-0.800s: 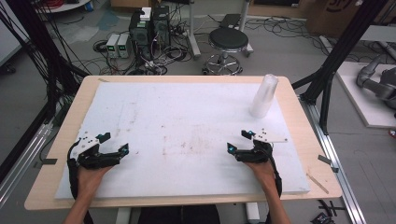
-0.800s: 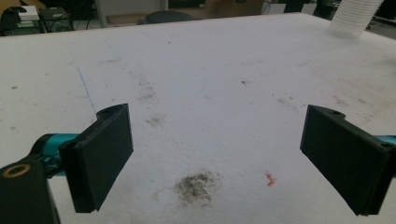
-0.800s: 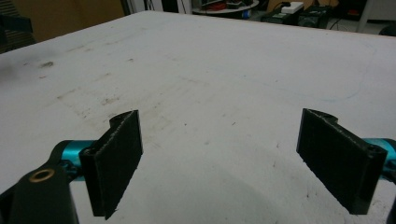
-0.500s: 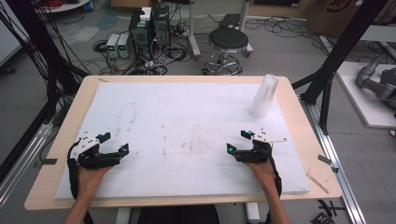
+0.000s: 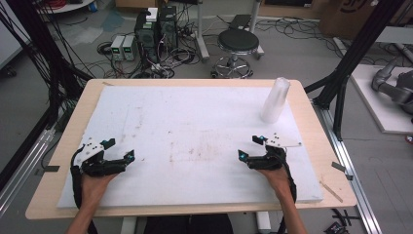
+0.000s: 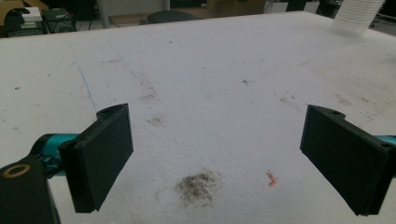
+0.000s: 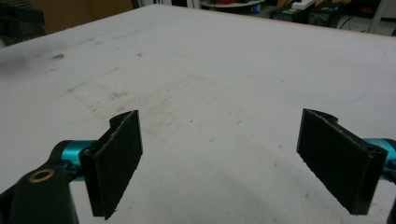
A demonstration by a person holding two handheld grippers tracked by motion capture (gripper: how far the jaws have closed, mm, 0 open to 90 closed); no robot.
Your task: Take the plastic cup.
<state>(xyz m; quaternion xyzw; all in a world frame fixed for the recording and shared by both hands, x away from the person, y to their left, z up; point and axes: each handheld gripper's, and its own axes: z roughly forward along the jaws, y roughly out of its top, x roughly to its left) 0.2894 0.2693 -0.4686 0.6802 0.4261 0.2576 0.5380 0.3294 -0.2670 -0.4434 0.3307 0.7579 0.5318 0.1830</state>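
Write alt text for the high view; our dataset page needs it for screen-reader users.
A person's hands hold the left gripper and right gripper, both open and empty, low over a stained white board on a wooden table. A stack of clear cups stands far right.

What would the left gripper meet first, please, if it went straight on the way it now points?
Probably nothing soon: the left gripper, jaws open, looks across bare white board. The stack of cups stands far off toward the right of that line, so a hit looks unlikely, though depth is unclear.

Grey floor (image 5: 302,53) beyond the tongs; a black stool (image 5: 237,43) and tangled cables (image 5: 187,46); computer boxes (image 5: 156,27) beside them.
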